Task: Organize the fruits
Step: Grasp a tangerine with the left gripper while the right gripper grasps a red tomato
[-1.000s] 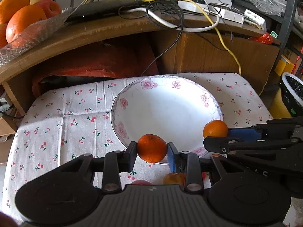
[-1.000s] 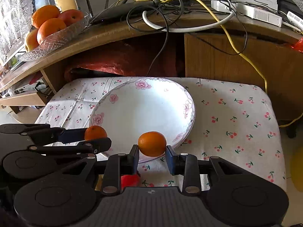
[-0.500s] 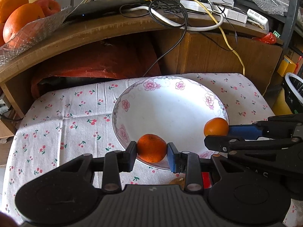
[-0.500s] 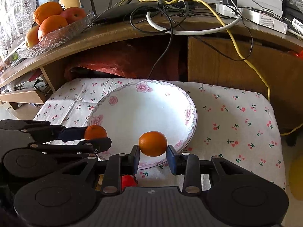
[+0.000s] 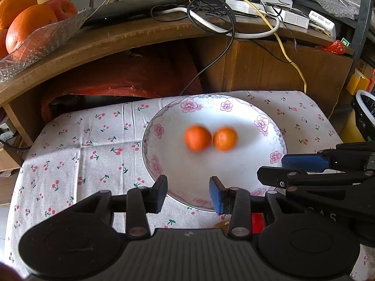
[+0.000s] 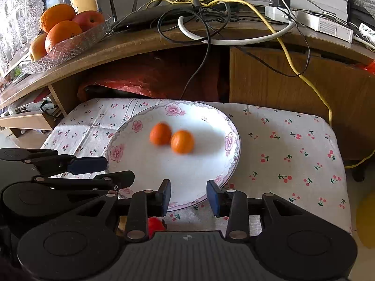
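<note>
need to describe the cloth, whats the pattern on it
White tablecloth with small red cherry prints; clearest in the right wrist view.

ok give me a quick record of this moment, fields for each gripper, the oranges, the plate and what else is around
left gripper: open, empty, at the plate's near rim
right gripper: open, empty, at the plate's near rim
oranges: two, left orange and right orange, side by side, blurred, whether they touch is unclear
plate: white with pink flowers, on the cherry-print tablecloth
glass fruit bowl: on the wooden shelf, holding larger fruit
cables: tangled on the shelf
</note>
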A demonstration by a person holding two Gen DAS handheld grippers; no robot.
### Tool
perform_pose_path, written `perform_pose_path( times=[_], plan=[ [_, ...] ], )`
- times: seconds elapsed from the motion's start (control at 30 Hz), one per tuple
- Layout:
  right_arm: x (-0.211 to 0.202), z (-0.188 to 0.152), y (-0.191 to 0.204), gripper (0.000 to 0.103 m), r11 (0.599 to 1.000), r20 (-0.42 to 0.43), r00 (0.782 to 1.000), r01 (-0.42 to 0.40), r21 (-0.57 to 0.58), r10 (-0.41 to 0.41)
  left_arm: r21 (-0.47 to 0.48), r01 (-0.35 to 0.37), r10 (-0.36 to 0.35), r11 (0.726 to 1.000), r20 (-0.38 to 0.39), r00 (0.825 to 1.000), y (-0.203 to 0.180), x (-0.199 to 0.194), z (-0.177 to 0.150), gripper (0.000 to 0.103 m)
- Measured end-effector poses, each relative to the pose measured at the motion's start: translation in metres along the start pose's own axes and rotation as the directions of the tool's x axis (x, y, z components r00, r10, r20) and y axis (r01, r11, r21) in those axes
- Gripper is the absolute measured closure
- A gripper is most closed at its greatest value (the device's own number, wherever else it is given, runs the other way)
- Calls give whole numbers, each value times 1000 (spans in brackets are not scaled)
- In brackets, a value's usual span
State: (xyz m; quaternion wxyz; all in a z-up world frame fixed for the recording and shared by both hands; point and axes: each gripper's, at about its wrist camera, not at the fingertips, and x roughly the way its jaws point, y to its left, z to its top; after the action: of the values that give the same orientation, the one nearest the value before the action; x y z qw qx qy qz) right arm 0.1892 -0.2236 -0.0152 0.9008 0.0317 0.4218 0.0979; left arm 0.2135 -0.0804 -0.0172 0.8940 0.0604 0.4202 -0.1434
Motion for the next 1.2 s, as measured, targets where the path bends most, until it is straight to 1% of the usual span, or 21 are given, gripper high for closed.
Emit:
perform_pose_path(
  times=[0.3, 0.87, 1.07, 1.2],
  plan=[
    [-7, 0, -1, 69, 1000, 17, 1000, -4, 3, 4, 10, 2, -2, 1000, 22, 1000, -2, -9, 2, 56],
    [-14, -5, 4, 69, 1000, 9, 1000, -10, -26, 10, 16, 14, -14, 1000, 32, 999, -2, -21, -2, 56],
    [-18, -8, 8, 65, 999, 9, 1000, -25, -41, 25, 20, 12, -13, 1000, 39, 999, -1, -29, -4, 56],
    [-19, -10, 13, 64, 998, 3, 999, -35, -56, 35, 18, 19, -20, 1000, 36, 999, 4, -33, -8, 55]
  ],
)
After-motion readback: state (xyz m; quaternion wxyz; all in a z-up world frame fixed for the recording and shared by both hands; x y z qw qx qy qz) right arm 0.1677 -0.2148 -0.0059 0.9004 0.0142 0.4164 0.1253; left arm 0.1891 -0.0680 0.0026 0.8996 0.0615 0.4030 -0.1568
